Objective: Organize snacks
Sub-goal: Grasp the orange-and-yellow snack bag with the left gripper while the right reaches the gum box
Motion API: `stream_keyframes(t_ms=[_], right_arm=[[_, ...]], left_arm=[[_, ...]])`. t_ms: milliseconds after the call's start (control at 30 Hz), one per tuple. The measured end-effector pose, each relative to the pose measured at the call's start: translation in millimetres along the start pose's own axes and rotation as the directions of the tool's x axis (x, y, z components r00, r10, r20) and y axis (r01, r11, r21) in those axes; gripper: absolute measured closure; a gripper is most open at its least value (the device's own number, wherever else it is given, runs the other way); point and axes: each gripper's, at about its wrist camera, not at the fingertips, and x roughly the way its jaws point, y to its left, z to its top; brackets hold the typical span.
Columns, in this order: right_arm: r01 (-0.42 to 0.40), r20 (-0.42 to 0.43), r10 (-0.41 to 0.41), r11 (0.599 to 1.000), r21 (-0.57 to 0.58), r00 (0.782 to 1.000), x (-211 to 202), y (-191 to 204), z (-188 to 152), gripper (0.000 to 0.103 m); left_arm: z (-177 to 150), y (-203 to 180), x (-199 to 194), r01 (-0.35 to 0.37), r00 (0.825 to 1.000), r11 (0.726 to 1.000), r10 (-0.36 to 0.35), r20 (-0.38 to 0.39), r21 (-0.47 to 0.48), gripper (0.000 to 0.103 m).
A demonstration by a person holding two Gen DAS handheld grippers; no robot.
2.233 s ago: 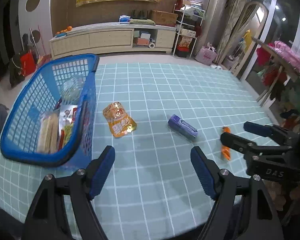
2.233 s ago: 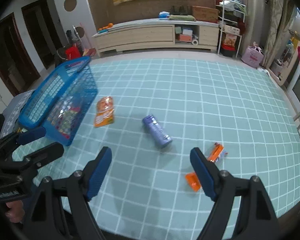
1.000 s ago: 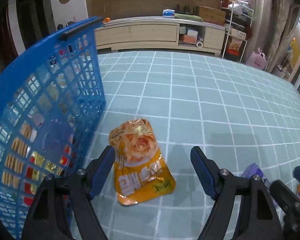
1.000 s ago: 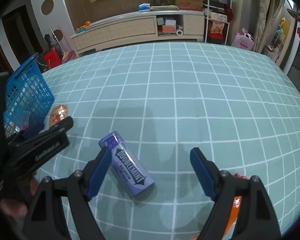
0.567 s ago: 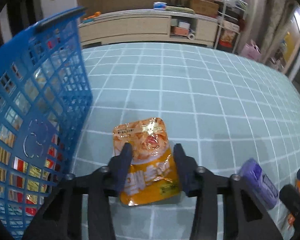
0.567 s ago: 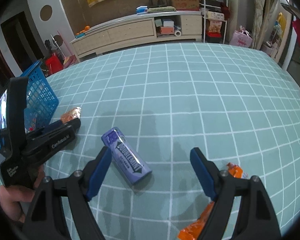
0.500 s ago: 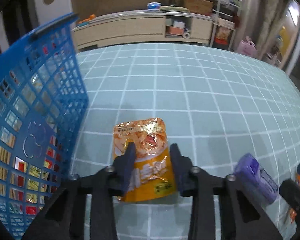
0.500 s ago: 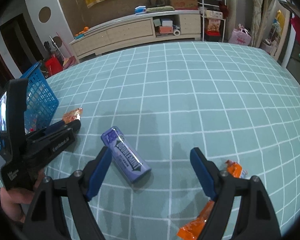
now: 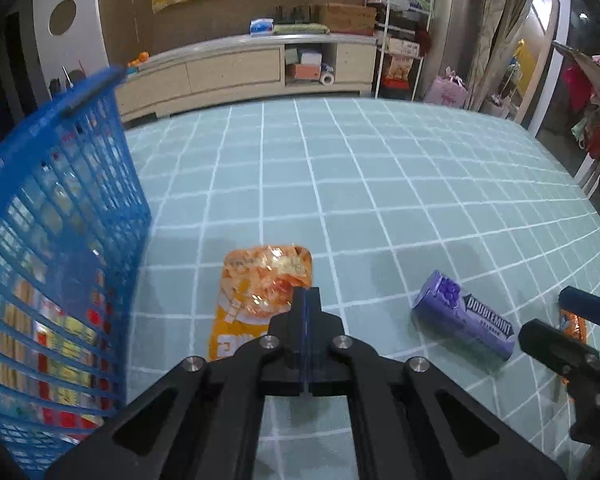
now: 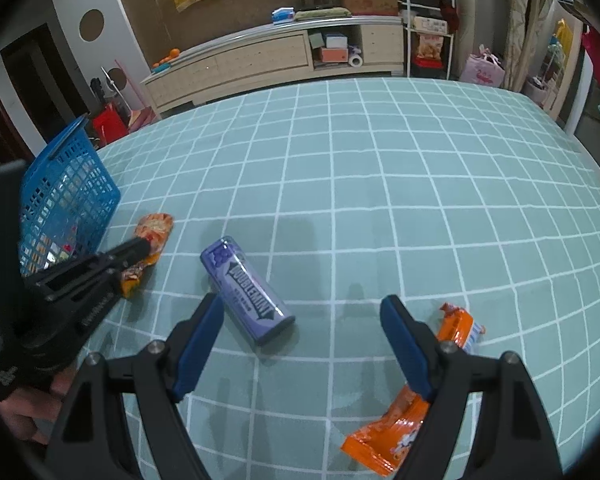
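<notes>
left hand-held gripper (image 9: pixel 306 300) clamped on orange snack pouch (image 9: pixel 260 300), right hand-held gripper (image 10: pixel 300 336) wide, empty, over purple gum pack (image 10: pixel 248 288)

On the teal grid-patterned floor mat (image 10: pixel 380 184) lie 3 loose snacks: 1 orange pouch (image 9: pixel 260 300), 1 purple Doublemint pack (image 10: pixel 246 292) and 1 orange wrapped bar (image 10: pixel 396 432). There is 1 blue basket (image 9: pixel 60 208), and it holds several more packets; how many cannot be told through the mesh. 2 grippers are in view: the left gripper (image 9: pixel 306 300) and the right gripper (image 10: pixel 300 344). Behind the mat stand 1 long low cabinet (image 10: pixel 260 60) and 1 white wire rack (image 9: pixel 400 40).
</notes>
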Motion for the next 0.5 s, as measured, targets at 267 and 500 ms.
stream_keyframes(t_ms=[267, 500], right_arm=[[-0.023, -0.007, 0.023, 1.000, -0.011, 1.000, 6, 6, 2, 0.019], [-0.032, -0.005, 0.032, 0.999, -0.007, 0.999, 8, 5, 0, 0.019]], left_arm=[[-2, 16, -8, -0.054, 0.998, 0.999, 0.054, 0.031, -0.007, 0.029], [2, 16, 23, -0.040, 0.997, 0.999, 0.042, -0.060, 0.034, 0.027]])
